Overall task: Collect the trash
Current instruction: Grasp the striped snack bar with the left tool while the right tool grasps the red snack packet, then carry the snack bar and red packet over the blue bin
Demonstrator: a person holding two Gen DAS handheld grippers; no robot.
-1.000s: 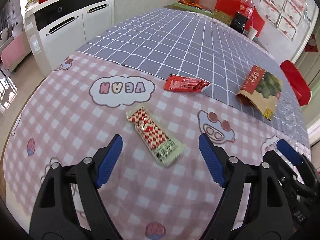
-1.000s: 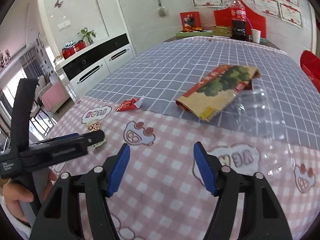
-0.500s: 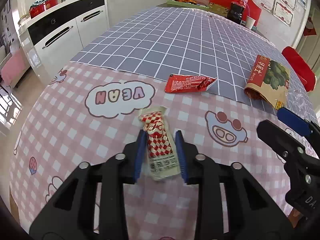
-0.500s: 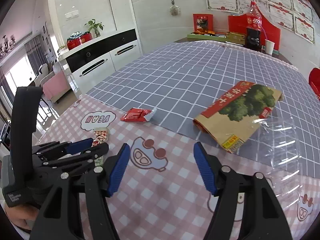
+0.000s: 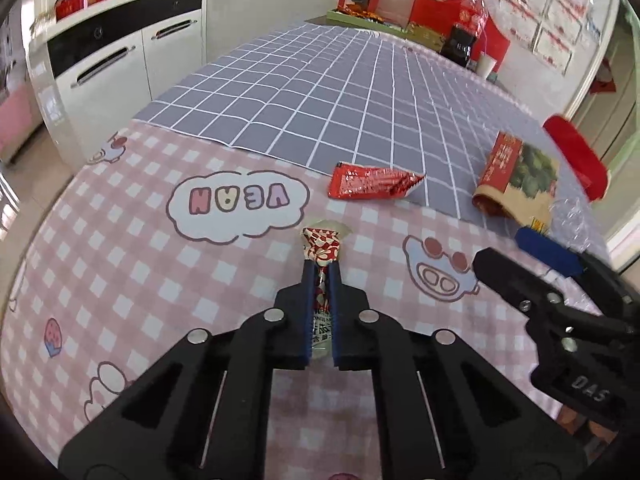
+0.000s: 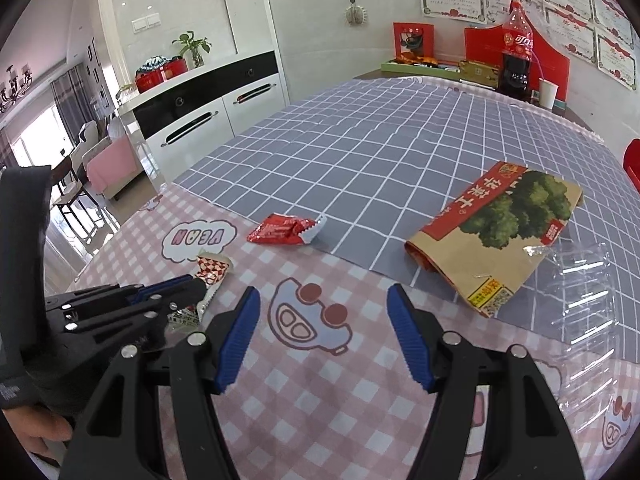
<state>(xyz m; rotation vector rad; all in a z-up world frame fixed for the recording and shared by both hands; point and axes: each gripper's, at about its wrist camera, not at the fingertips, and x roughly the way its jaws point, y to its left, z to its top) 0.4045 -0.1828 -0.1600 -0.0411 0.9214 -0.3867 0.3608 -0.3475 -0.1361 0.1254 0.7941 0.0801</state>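
1. My left tongs [image 5: 321, 280] are clenched on the checkered snack wrapper [image 5: 321, 246]; its crumpled end sticks out past the tips, over the pink checked cloth [image 5: 120, 248].
2. My right tongs [image 6: 326, 334] hang released above that cloth with nothing between the pads.
3. To do this well, I should lift the wrapper straight up before I carry it, so the thin foil does not drag or slide out. I cannot tell how firmly the pads bite.
4. Further on, the red foil wrapper [image 6: 282, 231] lies at the seam where the grey grid cloth [image 6: 360, 140] begins.
5. Off to my right, the brown paper bag [image 6: 500, 240] lies flat, with the clear plastic tray [image 6: 584, 280] just beside it.
6. I see no bin in either view.
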